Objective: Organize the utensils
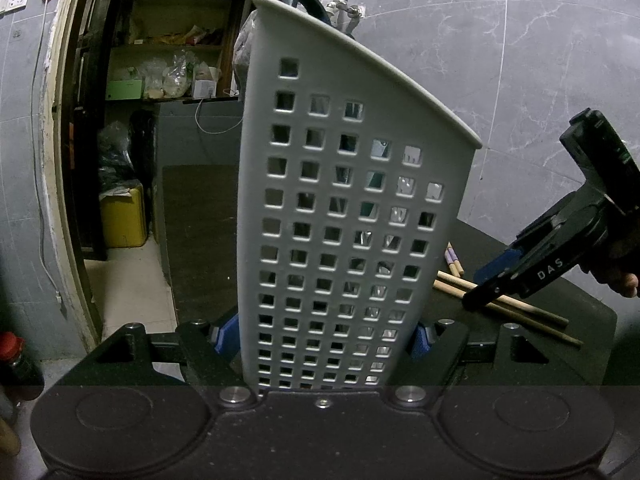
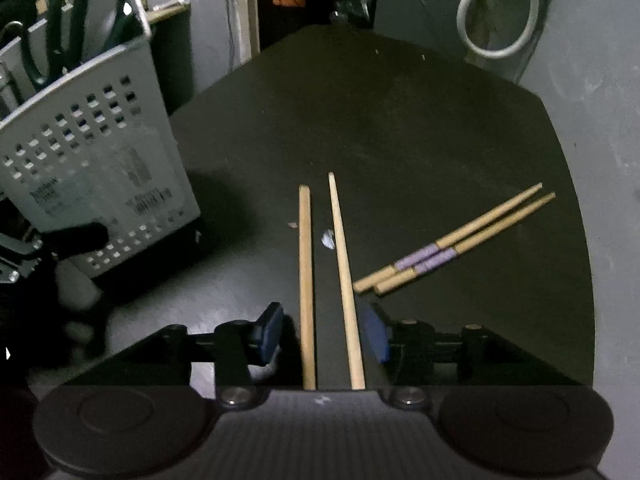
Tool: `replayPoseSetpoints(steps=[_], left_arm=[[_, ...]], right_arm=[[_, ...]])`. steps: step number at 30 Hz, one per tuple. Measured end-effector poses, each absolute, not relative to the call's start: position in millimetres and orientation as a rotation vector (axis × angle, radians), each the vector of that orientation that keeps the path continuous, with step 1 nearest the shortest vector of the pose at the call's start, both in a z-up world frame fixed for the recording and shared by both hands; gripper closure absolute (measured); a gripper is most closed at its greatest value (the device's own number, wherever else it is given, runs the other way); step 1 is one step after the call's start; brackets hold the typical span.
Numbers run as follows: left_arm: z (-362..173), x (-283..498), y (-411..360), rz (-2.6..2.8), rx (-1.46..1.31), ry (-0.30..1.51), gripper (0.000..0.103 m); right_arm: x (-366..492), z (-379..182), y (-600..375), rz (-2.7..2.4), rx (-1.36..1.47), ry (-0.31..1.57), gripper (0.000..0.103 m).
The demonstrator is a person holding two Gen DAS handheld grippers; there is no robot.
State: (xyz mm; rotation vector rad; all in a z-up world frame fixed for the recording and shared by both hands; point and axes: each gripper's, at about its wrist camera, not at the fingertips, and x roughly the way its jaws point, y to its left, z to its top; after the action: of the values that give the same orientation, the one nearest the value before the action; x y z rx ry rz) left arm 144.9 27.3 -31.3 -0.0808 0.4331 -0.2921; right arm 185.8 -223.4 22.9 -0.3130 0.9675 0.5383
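While the left gripper [image 1: 320, 340] sits clamped on the base of the perforated grey holder [image 1: 344, 200], blue pads pressing both side walls, the sorting looks partly done at best. In the right wrist view the holder stands at 9 to 10 o'clock on the dark bench [image 2: 400, 120], tilted, with dark-handled scissors [image 2: 80, 20] and some metal pieces already poking out of its top. What else is inside is too dark to tell.

Four sticks remain on the bench, so most of the chopstick work is judged left:
- Plain chopstick pair [image 2: 326, 280]: lies flat between the right gripper's [image 2: 326, 328] pads, long axis running 6 to 12 o'clock in that view. One stick has its thin tip at 12, the other its blunt end at 12, so they appear to point opposite ways. The gripper's jaws stand apart, the pads clear of both sticks with a visible gap each side; nothing is held.
- Banded chopstick pair [image 2: 456, 240], purple wrap near the thick ends: lies at 3 o'clock of the plain pair, sticks side by side and touching, axis diagonal, thin tips toward 2 o'clock, butts toward 8 o'clock, close to the right pad.

The left wrist view confirms the right gripper down low over the sticks at 4 o'clock of the holder.

Judgement: next up is loading the plain pair, then the banded pair.
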Motion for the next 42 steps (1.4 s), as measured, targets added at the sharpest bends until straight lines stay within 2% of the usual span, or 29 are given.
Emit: replayPoseSetpoints(steps=[2, 4, 6, 42], left_arm=[[-31, 145, 28, -0.292, -0.081, 0.433, 0.025], [-32, 145, 28, -0.293, -0.081, 0.433, 0.025], [-31, 145, 28, -0.292, -0.081, 0.433, 0.025], [-32, 145, 29, -0.293, -0.084, 0.433, 0.025]], right_arm=[[190, 23, -225, 0.550, -0.282, 0.988, 0.053], [191, 23, -225, 0.564, -0.288, 0.990, 0.060], [191, 25, -222, 0.572, -0.295, 0.997, 0.087], [200, 28, -204, 0.602, -0.316, 0.988, 0.085]])
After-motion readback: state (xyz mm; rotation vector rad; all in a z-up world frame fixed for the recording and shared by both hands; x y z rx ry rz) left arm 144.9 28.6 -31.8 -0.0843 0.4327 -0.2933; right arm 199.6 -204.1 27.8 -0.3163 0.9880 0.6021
